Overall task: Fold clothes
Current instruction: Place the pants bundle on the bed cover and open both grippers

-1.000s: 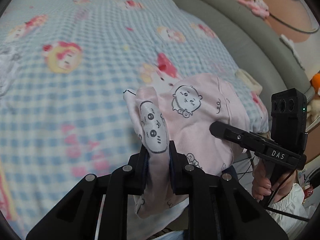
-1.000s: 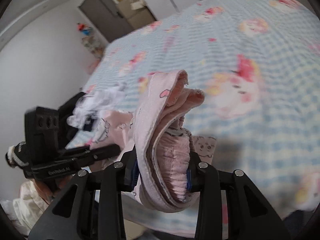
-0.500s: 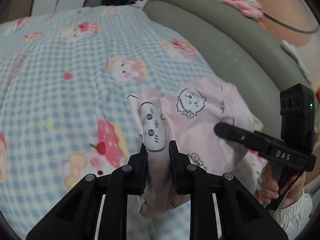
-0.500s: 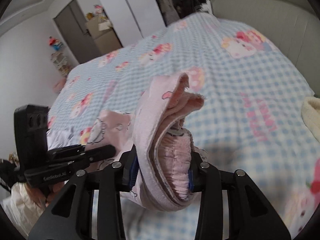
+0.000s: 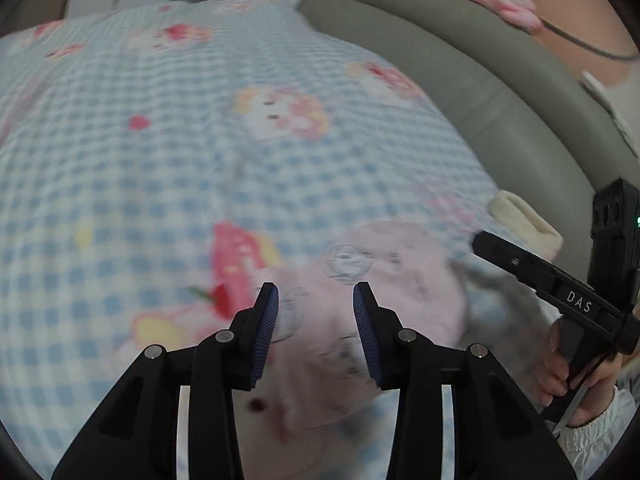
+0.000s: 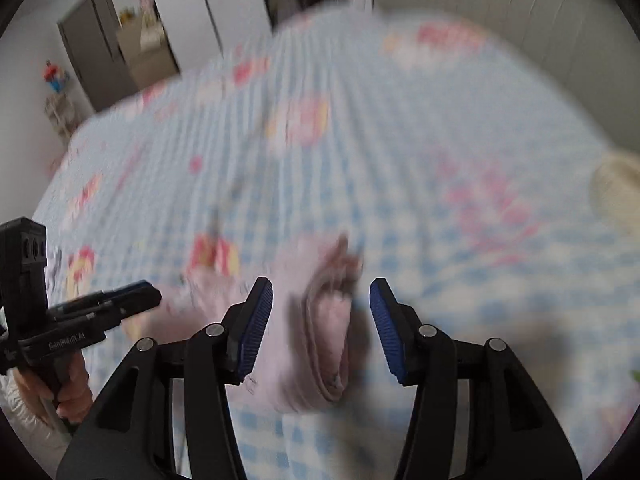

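A folded pink garment (image 5: 360, 312) with cartoon faces lies blurred on the blue checked bedspread (image 5: 160, 160). My left gripper (image 5: 316, 312) hovers over its near edge, jaws opening, the cloth below the pads and free of them. In the right wrist view the same pink garment (image 6: 320, 328) shows its stacked folded edge between the pads of my right gripper (image 6: 321, 308), whose jaws are also opening and do not press on it. Each gripper appears in the other's view: the right gripper (image 5: 560, 292) at right, the left gripper (image 6: 80, 320) at left, both in a person's hands.
A grey padded headboard (image 5: 480, 72) curves along the bed's far right side. A cream folded cloth (image 5: 524, 220) lies by it on the bedspread; the cream cloth (image 6: 616, 188) also shows at right. A wardrobe and door (image 6: 100, 52) stand beyond the bed.
Both grippers carried the pink garment across the bed toward the headboard, then opened. The garment has dropped from their pads onto the bedspread.
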`<state>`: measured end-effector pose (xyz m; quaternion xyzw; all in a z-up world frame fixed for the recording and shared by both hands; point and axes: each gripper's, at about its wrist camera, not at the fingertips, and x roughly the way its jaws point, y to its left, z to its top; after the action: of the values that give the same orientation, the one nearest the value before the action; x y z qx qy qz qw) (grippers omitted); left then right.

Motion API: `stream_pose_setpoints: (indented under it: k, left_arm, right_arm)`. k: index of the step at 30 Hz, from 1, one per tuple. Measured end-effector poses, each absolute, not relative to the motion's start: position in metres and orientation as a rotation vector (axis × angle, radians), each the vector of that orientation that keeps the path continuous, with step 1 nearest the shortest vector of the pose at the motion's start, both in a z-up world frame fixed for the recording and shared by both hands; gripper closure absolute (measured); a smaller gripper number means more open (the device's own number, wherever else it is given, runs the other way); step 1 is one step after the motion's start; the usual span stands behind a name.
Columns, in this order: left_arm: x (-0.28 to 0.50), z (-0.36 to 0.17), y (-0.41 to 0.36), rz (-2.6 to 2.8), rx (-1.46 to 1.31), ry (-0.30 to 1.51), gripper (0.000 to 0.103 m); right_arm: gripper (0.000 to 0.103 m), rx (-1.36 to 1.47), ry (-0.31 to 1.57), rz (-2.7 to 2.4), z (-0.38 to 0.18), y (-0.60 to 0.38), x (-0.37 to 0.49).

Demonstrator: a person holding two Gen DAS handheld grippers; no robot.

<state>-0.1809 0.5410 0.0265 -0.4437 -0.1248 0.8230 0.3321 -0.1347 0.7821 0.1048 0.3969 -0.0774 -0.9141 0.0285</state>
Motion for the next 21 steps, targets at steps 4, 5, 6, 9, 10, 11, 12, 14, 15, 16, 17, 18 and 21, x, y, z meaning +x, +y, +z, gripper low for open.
stream_pose_setpoints:
  k: [4,5,6,9,10,11,12,14,15,16,17,18,21]
  left_arm:
    - [-0.178,-0.016,0.568,2.102,-1.308,-0.252,0.065]
    - [-0.175,-0.029,0.566,2.108,-1.337,-0.241,0.075]
    - [-0.173,-0.033,0.560,2.099,-1.325,-0.269,0.076]
    - [-0.167,-0.038,0.542,2.066,-1.298,-0.371,0.079]
    - [-0.163,-0.033,0.535,2.063,-1.297,-0.406,0.076]
    - [-0.159,-0.027,0.529,2.076,-1.291,-0.425,0.071]
    - [-0.152,-0.017,0.522,2.102,-1.271,-0.427,0.067]
    - [-0.140,0.004,0.509,2.156,-1.228,-0.427,0.061]
    - [-0.135,0.014,0.503,2.184,-1.203,-0.418,0.060]
    - [-0.129,0.026,0.494,2.213,-1.179,-0.413,0.059]
    - [-0.124,0.039,0.485,2.242,-1.152,-0.413,0.056]
    - [-0.119,0.050,0.476,2.267,-1.125,-0.413,0.054]
    - [-0.104,0.077,0.445,2.322,-1.052,-0.409,0.039]
  right_arm:
    - [0.074,1.295,-0.225,-2.680,0.072,0.759,-0.142]
    - [0.084,1.346,-0.183,-2.681,0.059,0.758,-0.144]
    - [0.095,1.397,-0.139,-2.680,0.046,0.757,-0.146]
    - [0.103,1.417,-0.270,-2.657,0.036,0.775,-0.150]
    - [0.103,1.415,-0.267,-2.662,0.038,0.775,-0.148]
    - [0.103,1.413,-0.264,-2.667,0.040,0.776,-0.147]
    - [0.103,1.410,-0.242,-2.682,0.046,0.771,-0.144]
    - [0.096,1.404,-0.186,-2.717,0.060,0.758,-0.135]
    - [0.093,1.402,-0.181,-2.731,0.069,0.753,-0.129]
    - [0.082,1.401,-0.182,-2.745,0.079,0.749,-0.123]
    - [0.065,1.395,-0.164,-2.764,0.087,0.743,-0.116]
    - [0.054,1.387,-0.140,-2.784,0.094,0.738,-0.108]
    - [0.023,1.308,-0.060,-2.879,0.120,0.708,-0.079]
